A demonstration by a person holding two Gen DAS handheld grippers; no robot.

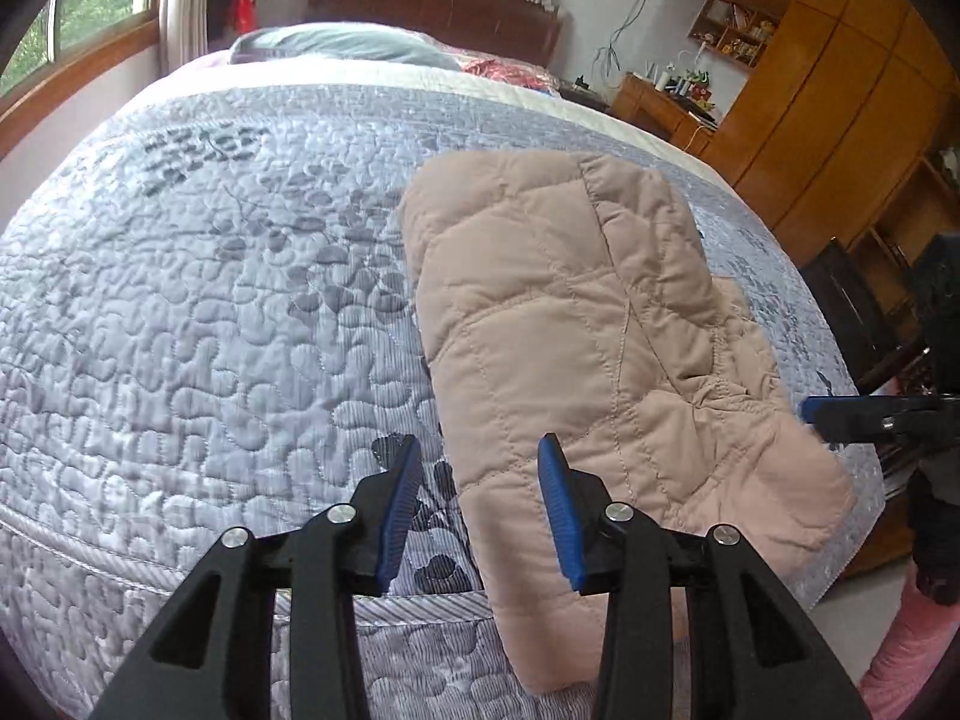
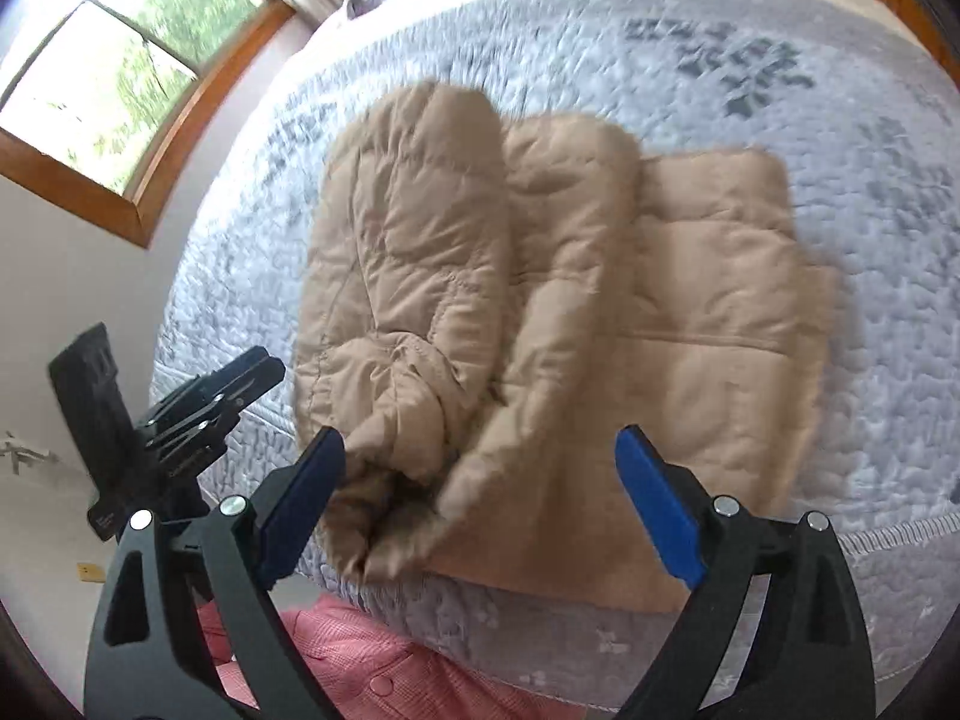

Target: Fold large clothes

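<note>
A beige quilted padded jacket (image 1: 570, 324) lies partly folded on the bed, near its front edge, with both sleeves laid over the body; it also shows in the right wrist view (image 2: 540, 300). My left gripper (image 1: 479, 462) is open and empty, hovering over the jacket's near left edge. My right gripper (image 2: 480, 450) is wide open and empty, just above the sleeve cuffs (image 2: 390, 480) at the bed's edge. The right gripper also shows at the right of the left wrist view (image 1: 870, 411), and the left gripper at the left of the right wrist view (image 2: 240, 372).
The bed carries a lilac-grey quilted bedspread (image 1: 210, 300) with pillows (image 1: 342, 45) at the headboard. Wooden cabinets (image 1: 840, 90) and a desk (image 1: 660, 102) stand to the right. A window (image 2: 120, 72) is on the left wall. The person's pink clothing (image 2: 360, 660) is below the bed edge.
</note>
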